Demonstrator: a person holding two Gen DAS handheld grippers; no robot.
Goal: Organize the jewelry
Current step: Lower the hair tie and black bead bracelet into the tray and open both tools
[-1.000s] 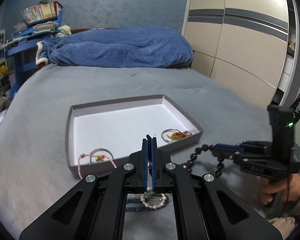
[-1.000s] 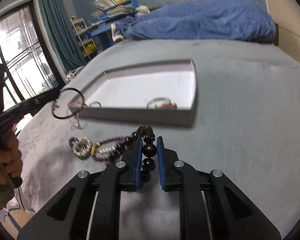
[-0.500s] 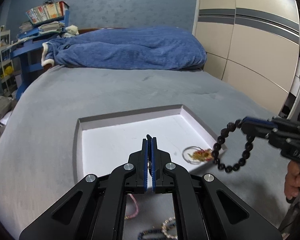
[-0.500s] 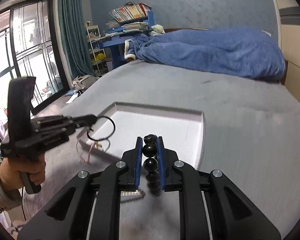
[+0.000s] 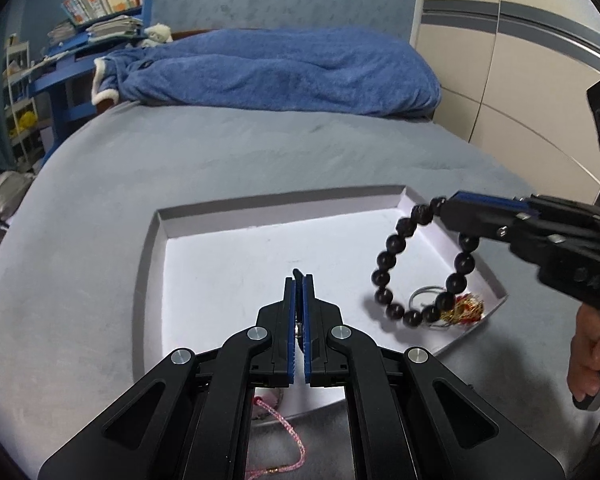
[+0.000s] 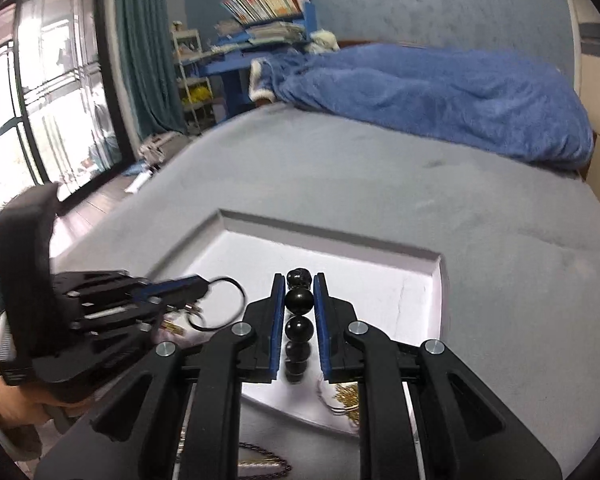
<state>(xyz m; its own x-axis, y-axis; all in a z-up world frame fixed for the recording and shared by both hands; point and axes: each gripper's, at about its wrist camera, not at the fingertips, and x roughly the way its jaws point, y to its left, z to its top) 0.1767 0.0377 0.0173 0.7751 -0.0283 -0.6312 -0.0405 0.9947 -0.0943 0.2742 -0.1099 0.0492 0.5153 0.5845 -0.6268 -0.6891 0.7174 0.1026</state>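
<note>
grey bed (image 5: 228, 152), white tray (image 5: 156, 240) ahead | right gripper (image 6: 298, 280) pinching dangling bead bracelet (image 5: 384, 258) | left gripper (image 5: 299, 280) clamped on thin black ring (image 6: 236, 292) | beads probably slick, floppy, so best nipped across one bead

**Materials and finishes**

Tray (image 5: 156, 264): matt, smooth card, white inside. Beads (image 5: 396, 244) over the tray: glossy black. Bedcover (image 5: 100, 208) under the tray: matt grey, short nap. Blanket (image 5: 284, 72) beyond the tray: fuzzy blue fleece. Grippers: matt black plastic, bright metal screws.
</note>
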